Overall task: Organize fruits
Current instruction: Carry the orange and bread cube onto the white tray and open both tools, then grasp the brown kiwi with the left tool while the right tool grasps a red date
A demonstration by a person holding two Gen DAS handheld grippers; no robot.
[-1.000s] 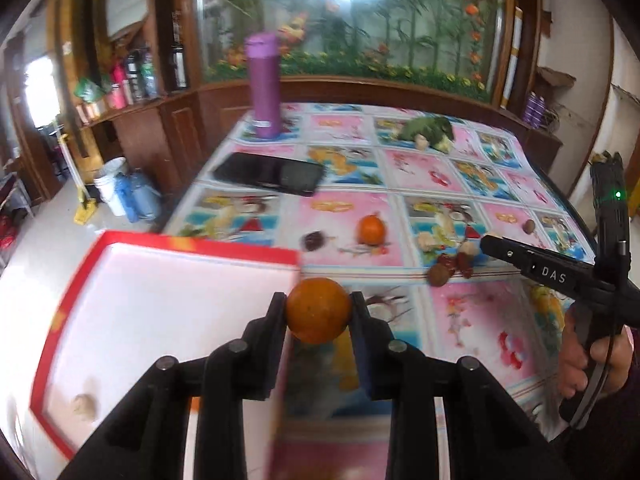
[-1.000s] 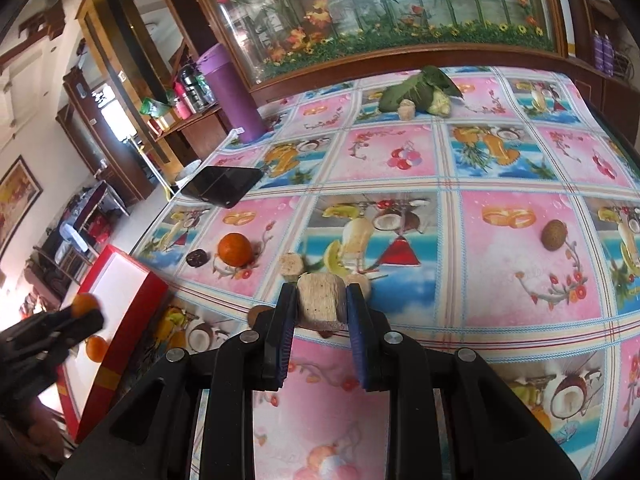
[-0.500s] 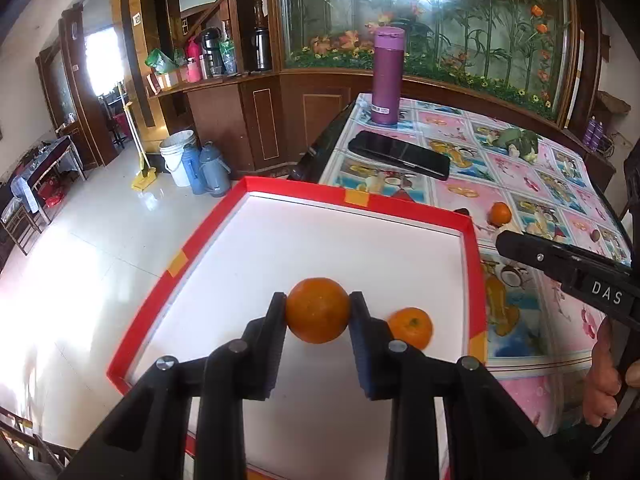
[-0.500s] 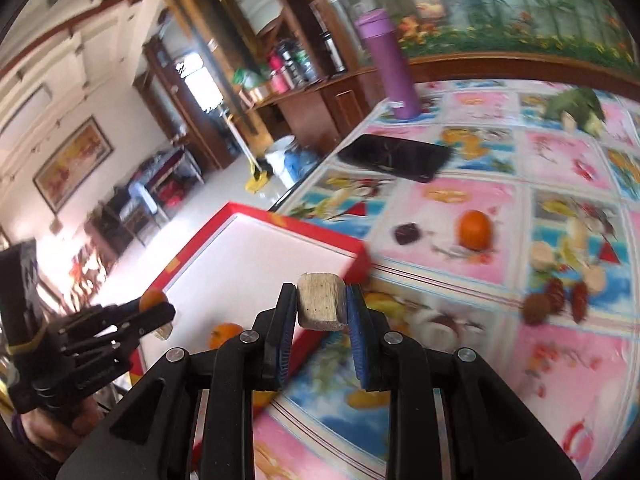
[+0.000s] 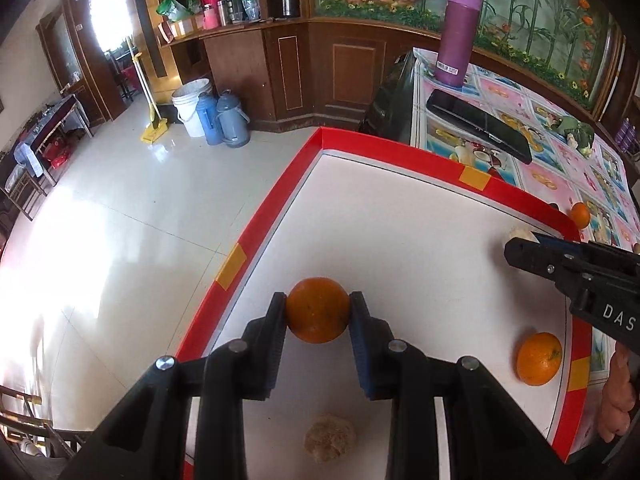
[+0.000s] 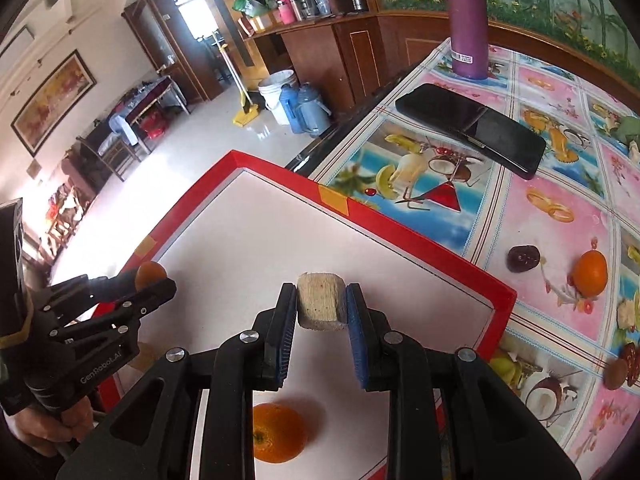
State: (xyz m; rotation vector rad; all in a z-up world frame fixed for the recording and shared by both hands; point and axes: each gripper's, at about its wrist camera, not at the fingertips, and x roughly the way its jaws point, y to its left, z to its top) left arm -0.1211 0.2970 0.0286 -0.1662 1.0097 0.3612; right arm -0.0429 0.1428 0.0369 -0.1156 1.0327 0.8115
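A red-rimmed white tray [image 5: 472, 179] sits at the edge of the counter [image 6: 560, 184], which is covered in a bright fruit-print cloth, with a pale tiled floor [image 5: 140, 220] and dark wooden cabinets beyond. Over the tray, the left gripper [image 5: 318, 312] holds an orange [image 5: 317, 309] pinched between its fingers, near the tray's left rim. The right gripper [image 6: 321, 307] holds a pale beige chunk [image 6: 321, 306] squeezed between its fingers above the middle of the tray. On the tray floor lie a second orange [image 5: 538, 358] by the right rim and a rough tan lump [image 5: 329, 439] beneath the left gripper. On the counter, well apart from the tray, stand a purple flask [image 6: 468, 20] and a black phone [image 6: 472, 129]; nearer the tray's far rim lie a small orange [image 6: 590, 273] and a dark fruit [image 6: 523, 258]. A white bucket [image 5: 192, 106] and two blue jugs stand on the floor.
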